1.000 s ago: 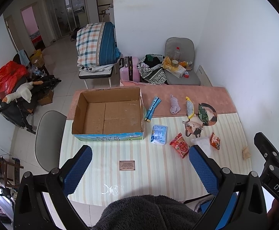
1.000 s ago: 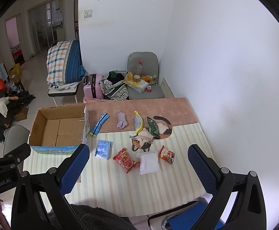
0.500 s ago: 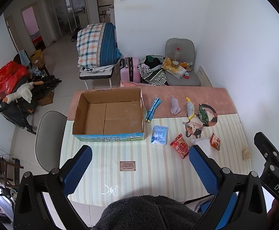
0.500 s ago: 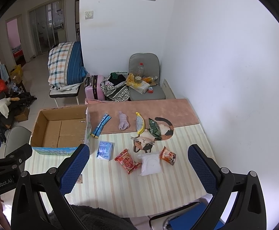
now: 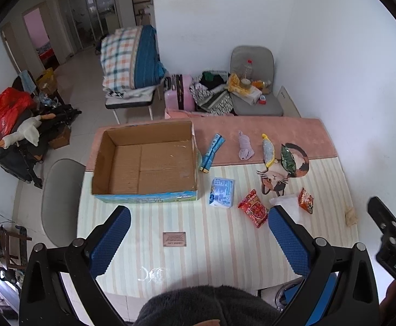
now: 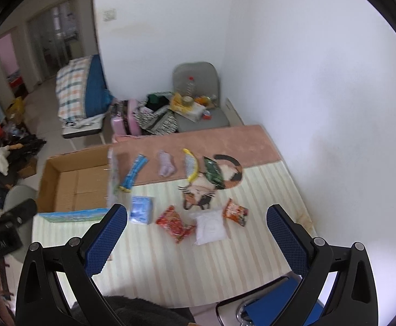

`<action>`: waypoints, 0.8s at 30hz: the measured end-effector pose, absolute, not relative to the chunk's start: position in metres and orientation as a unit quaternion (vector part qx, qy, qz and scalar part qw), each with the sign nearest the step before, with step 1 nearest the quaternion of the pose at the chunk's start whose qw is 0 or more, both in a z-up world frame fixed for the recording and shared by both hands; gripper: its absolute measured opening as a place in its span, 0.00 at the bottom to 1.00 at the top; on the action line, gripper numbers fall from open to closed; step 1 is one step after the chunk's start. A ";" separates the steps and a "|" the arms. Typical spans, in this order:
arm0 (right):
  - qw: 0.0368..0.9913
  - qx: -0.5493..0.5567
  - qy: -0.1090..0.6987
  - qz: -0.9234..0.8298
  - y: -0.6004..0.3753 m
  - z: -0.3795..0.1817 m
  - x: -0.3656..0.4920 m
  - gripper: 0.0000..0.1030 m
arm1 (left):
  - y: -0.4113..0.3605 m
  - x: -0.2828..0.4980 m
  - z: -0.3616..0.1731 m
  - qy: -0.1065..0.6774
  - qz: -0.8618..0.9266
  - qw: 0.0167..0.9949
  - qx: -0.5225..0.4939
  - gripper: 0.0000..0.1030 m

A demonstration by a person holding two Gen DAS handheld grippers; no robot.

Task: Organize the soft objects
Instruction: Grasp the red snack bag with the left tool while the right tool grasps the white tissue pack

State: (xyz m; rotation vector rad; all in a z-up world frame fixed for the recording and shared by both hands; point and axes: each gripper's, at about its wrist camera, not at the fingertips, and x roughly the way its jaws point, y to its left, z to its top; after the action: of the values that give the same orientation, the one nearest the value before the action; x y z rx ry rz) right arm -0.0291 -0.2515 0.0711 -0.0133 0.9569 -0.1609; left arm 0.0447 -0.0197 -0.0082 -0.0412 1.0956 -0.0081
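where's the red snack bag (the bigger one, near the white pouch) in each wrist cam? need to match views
Left wrist: the red snack bag lies right of centre, on the striped cloth just left of the left gripper's right finger, right of the blue tissue pack.
Right wrist: red snack bag lies centre-left, between the blue tissue pack and the white pouch.
Shared landmark: the cardboard box, left of the bag in both.

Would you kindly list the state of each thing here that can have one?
Box: open, empty.
Left gripper: open, holding nothing.
Right gripper: open, holding nothing.
Tissue pack: lying flat beside the box.
Red snack bag: sealed, flat.
White pouch: lying flat.
Orange snack bag: lying flat.
Sock: bunched on the pink mat.
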 end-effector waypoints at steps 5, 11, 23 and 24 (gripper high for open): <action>0.858 0.003 0.502 -0.111 -0.296 0.016 0.013 1.00 | -0.052 0.103 -0.061 0.565 -0.028 0.825 0.007 1.00; 0.806 0.000 0.579 -0.124 -0.344 -0.092 0.070 1.00 | -0.098 0.165 -0.165 0.670 -0.069 0.739 -0.002 1.00; 0.704 0.033 0.705 -0.075 -0.373 -0.312 0.121 1.00 | -0.164 0.213 -0.383 0.832 -0.074 0.524 -0.165 0.96; 0.702 0.036 0.707 -0.073 -0.374 -0.319 0.121 1.00 | -0.168 0.214 -0.397 0.838 -0.066 0.513 -0.172 0.96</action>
State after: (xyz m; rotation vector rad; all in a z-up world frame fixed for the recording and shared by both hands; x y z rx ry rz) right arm 0.1206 -0.3741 -0.3190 0.0800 1.5742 -0.1614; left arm 0.2143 -0.1680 -0.3966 -0.4126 2.0155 -0.1595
